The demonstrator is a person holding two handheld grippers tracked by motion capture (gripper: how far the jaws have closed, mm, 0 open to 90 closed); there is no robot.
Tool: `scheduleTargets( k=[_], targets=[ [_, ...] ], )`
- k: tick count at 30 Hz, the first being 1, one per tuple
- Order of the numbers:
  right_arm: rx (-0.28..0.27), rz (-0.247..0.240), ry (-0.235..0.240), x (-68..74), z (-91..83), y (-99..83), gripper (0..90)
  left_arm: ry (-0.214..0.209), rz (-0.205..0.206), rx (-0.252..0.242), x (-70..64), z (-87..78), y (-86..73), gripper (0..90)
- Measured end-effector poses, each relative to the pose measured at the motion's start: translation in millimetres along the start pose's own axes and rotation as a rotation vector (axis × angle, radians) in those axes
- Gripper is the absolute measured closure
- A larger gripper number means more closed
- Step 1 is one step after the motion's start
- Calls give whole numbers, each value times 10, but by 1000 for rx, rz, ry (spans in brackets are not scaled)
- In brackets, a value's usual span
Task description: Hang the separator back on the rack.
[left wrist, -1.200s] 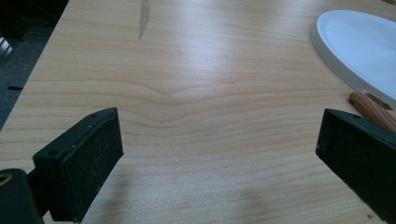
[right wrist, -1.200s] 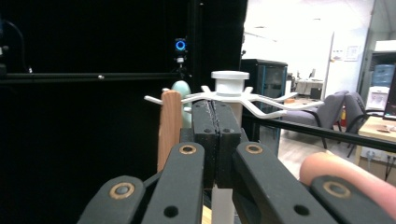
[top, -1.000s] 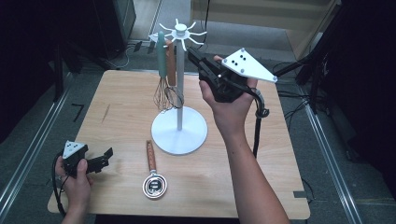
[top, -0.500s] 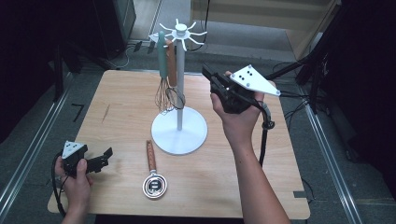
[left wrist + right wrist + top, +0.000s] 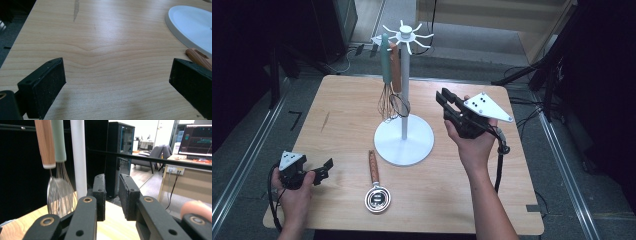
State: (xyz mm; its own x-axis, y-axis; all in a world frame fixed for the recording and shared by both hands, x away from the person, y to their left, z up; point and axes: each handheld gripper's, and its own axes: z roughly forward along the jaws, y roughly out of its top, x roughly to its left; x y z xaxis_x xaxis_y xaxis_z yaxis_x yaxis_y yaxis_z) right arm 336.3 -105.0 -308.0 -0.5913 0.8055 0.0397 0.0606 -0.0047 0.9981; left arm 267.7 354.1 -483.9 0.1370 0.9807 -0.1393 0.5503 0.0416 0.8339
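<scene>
Pale wood-grain tabletop (image 5: 337,125); white stand (image 5: 404,135); one whisk (image 5: 386,75) handle mint green, the other (image 5: 396,75) brown wood; black tongs (image 5: 326,167); wooden-handled steel strainer (image 5: 376,190).

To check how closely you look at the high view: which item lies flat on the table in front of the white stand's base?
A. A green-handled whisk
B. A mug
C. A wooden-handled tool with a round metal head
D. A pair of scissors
C: the wooden-handled tool lies flat on the table just in front of the stand, while both whisks hang from its hooks.
</scene>
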Motion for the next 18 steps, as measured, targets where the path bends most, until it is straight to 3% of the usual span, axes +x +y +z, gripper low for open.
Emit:
scheduleTargets(
  k=[5,6,11,12,15,16,17,18],
  targets=[
    [57,-5,-11,0,-55,-146,707,33,24,15,-33,10,0,11],
    [70,-6,-10,4,-69,-181,707,61,36,12,-53,6,-3,49],
    [98,9,-18,-6,-164,-344,696,80,50,14,-70,8,-7,97],
    [107,15,-25,-12,-181,-376,691,104,60,11,-82,4,-10,137],
    [122,18,-40,-26,-214,-437,662,103,62,10,-92,3,-12,153],
    [119,15,-47,-51,-242,-494,604,103,64,10,-94,3,-13,159],
    [119,15,-47,-51,-242,-494,604,103,66,13,-96,-1,-12,159],
    [148,14,-56,-74,-270,-551,659,100,69,15,-96,-7,-13,176]
  ],
)
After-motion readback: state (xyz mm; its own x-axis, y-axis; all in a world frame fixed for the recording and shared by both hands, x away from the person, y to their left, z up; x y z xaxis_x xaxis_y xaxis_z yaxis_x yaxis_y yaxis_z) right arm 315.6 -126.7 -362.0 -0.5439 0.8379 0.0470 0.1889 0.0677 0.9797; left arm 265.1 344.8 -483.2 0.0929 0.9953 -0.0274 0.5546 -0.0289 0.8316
